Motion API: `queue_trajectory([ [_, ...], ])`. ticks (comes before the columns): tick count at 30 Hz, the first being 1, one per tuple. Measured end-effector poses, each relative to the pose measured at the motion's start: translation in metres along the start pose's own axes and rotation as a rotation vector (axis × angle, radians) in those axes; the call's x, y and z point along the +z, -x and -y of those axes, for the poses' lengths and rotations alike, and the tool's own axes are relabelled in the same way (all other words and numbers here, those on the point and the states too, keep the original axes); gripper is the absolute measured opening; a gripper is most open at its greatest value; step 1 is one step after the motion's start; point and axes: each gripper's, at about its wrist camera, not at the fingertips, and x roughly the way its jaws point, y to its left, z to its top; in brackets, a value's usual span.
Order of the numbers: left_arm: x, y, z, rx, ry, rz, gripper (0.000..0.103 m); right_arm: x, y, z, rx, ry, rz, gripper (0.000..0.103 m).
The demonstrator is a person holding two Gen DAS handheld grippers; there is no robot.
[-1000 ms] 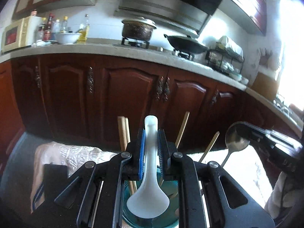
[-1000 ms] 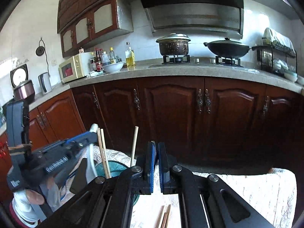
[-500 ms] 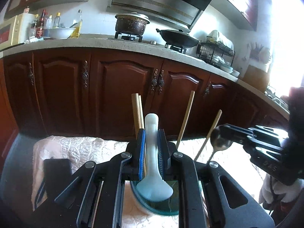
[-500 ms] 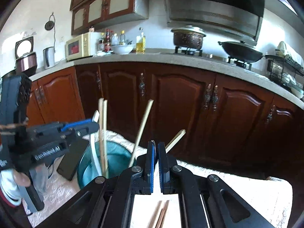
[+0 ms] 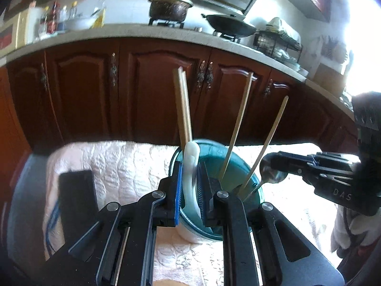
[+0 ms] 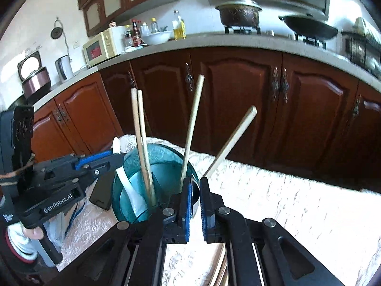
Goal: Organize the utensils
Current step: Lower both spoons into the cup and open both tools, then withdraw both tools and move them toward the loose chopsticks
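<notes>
Left camera first: we've dropped a good bit in the last second. The white spoon [image 5: 190,152] was hanging above the cup [image 5: 214,147], and now it reaches down inside it. The left tongs [image 5: 190,178] are clenched on its handle, same as before. The cup stands around the middle of the table [image 5: 114,162] with four chopsticks [image 5: 183,109] sticking up out of it. Off to the right, the right tongs [image 5: 281,164] have come down too, and the metal spoon [image 5: 271,174] at their tip now has its handle dipping into the cup.

Right camera: the pads were tight together a moment ago and they've just cracked apart a little. The metal spoon's bowl is between them. We can't tell if they're still pinching it.

We reckon both spoons are about ready to be let go. More chopsticks [image 6: 221,269] lie loose at the table's near edge, so we're not done yet.
</notes>
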Motion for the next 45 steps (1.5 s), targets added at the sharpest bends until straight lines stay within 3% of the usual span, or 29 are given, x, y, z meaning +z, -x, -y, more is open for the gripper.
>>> queue_trajectory([
  [1, -0.002, -0.001, -0.001, -0.002, 0.013, -0.01, 0.011, -0.001, -0.001, 0.002, 0.02, -0.021, -0.006, 0.007],
  [4, -0.005, 0.0, 0.0, -0.005, 0.029, -0.023, 0.014, -0.005, -0.001, 0.014, 0.062, -0.104, -0.018, 0.032],
  [8, -0.007, 0.004, 0.002, -0.009, 0.031, -0.016, 0.035, -0.01, 0.008, 0.02, 0.072, -0.12, -0.006, 0.032],
  [14, -0.007, 0.017, 0.01, 0.016, 0.024, 0.013, 0.047, -0.012, 0.016, 0.02, 0.074, -0.125, 0.003, 0.032],
  [35, -0.029, 0.051, 0.037, 0.168, 0.018, -0.001, 0.051, -0.032, 0.044, 0.002, -0.012, -0.1, 0.005, 0.043],
  [45, -0.048, 0.054, 0.053, 0.189, 0.013, -0.031, 0.051, -0.05, 0.053, 0.003, -0.029, -0.1, -0.017, 0.043],
])
